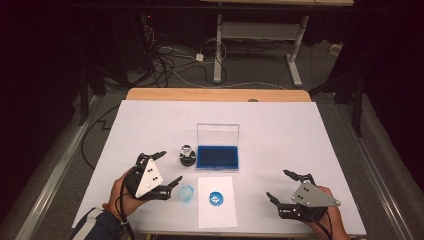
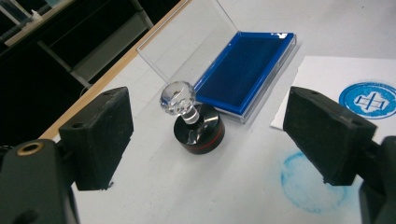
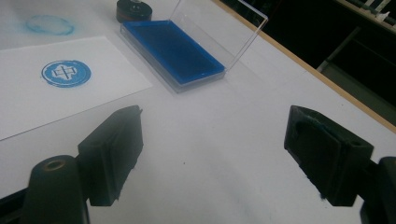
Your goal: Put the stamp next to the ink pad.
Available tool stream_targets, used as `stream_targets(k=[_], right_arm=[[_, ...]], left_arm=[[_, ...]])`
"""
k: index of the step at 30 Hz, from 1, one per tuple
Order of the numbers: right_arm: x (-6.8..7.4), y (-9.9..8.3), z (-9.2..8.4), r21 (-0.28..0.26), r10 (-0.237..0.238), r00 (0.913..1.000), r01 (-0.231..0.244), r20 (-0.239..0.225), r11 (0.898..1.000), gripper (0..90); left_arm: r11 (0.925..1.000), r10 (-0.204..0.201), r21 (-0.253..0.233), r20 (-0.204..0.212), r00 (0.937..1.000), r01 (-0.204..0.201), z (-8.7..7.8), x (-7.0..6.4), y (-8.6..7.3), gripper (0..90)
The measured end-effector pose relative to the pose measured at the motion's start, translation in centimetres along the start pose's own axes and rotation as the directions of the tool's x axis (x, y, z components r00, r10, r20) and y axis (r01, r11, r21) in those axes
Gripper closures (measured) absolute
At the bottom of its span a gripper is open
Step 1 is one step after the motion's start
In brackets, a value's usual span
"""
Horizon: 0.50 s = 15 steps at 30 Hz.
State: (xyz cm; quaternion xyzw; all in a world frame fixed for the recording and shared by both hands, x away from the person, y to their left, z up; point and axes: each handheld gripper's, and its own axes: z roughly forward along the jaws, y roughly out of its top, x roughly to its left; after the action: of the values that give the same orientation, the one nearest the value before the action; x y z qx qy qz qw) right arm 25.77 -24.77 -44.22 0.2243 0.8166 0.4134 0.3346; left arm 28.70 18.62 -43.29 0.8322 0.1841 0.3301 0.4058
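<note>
Left gripper [image 1: 167, 169] jaws wide open, gripping nothing, aimed at the stamp [image 1: 187, 155] standing mid-worktop beside the ink pad [image 1: 217, 157]. Right gripper [image 1: 285, 187] gapes empty, low near the front right corner.

We see a black stamp [image 2: 198, 133] with a clear knob, a blue ink pad [image 2: 243, 72], and a blue round print [image 2: 369, 100] on white paper [image 1: 216, 210].

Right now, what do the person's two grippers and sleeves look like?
Both the left gripper and the right gripper are black, two-jawed, each topped by a grey three-cornered plate with small dark dots. The pads are blocky and matte black. A black cable trails from each. The left arm wears a dark sleeve with a light stripe.
</note>
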Motion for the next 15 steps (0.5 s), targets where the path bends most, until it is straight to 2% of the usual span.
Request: stream_targets(k=[5,7,9,15], right_arm=[[-0.1,0.0,-0.1,-0.002,0.003,1.0,-0.003,0.008,1.0,19.7],[-0.1,-0.1,-0.1,-0.002,0.006,0.9999,-0.006,0.009,1.0,19.7],[-0.1,-0.1,-0.1,-0.002,0.004,1.0,-0.004,0.008,1.0,19.7],[-0.1,-0.2,-0.1,0.004,0.008,0.9999,-0.008,0.012,1.0,19.7]], left_arm=[[0.9999,-0.007,0.009,-0.007,1.0,0.007,-0.4,-0.2,-0.7,15.4],[0.9997,-0.022,0.01,-0.008,0.9997,0.022,-0.5,-0.2,-1.1,15.4],[0.9996,-0.017,0.024,-0.008,0.9998,0.017,-0.5,-0.3,-1.5,15.4],[0.9982,-0.044,0.04,-0.013,0.9989,0.045,-1.0,-0.6,-2.8,15.4]])
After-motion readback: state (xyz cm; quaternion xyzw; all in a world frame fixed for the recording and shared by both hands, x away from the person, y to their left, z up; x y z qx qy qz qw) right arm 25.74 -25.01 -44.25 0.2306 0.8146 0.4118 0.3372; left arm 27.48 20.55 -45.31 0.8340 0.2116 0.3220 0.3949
